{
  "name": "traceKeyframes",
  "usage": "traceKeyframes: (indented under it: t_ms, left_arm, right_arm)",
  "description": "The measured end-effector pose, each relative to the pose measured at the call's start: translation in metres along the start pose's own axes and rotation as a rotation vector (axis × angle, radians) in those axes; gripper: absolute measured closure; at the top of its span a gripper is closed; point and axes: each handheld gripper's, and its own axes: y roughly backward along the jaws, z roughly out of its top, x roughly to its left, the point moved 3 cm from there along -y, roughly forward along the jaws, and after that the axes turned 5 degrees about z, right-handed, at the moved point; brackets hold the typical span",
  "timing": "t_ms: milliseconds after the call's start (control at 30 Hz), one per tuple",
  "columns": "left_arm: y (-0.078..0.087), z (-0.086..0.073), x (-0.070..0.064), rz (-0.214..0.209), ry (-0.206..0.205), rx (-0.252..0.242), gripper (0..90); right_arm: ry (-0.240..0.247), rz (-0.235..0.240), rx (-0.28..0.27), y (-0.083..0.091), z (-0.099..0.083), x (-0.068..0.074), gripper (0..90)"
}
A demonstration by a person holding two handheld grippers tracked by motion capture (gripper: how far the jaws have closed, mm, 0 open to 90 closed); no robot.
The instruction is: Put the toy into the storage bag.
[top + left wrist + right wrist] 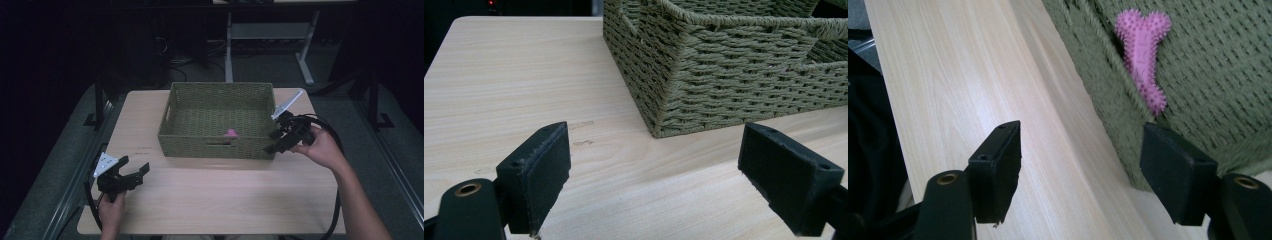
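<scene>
Right hand-held gripper gapes wide at the basket corner.
Maybe it wants the pink toy; left hand-held gripper waits, released, lower left.

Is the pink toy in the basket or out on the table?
In. The toy lies on the woven floor of the basket, by its near wall.

— What do we see past our left claw?
— The green woven basket, its near corner ahead of us and a bit to the right, resting on the pale wooden counter.
— And our jaws?
— Spread wide, both short of the basket, only bare counter between them.
</scene>
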Motion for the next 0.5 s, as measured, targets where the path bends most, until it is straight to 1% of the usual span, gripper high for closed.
traceKeyframes:
  t_ms: [167,500]
  left_arm:
    - [0.0,0.0,0.0,-0.001,-0.002,-0.001,13.0]
    - [0.0,0.0,-0.001,0.0,-0.001,-0.001,13.0]
  right_arm:
    - [-0.009,-0.003,0.011,-0.005,-0.012,-0.001,32.3]
    - [-0.03,0.008,0.008,-0.014,-0.032,-0.001,32.3]
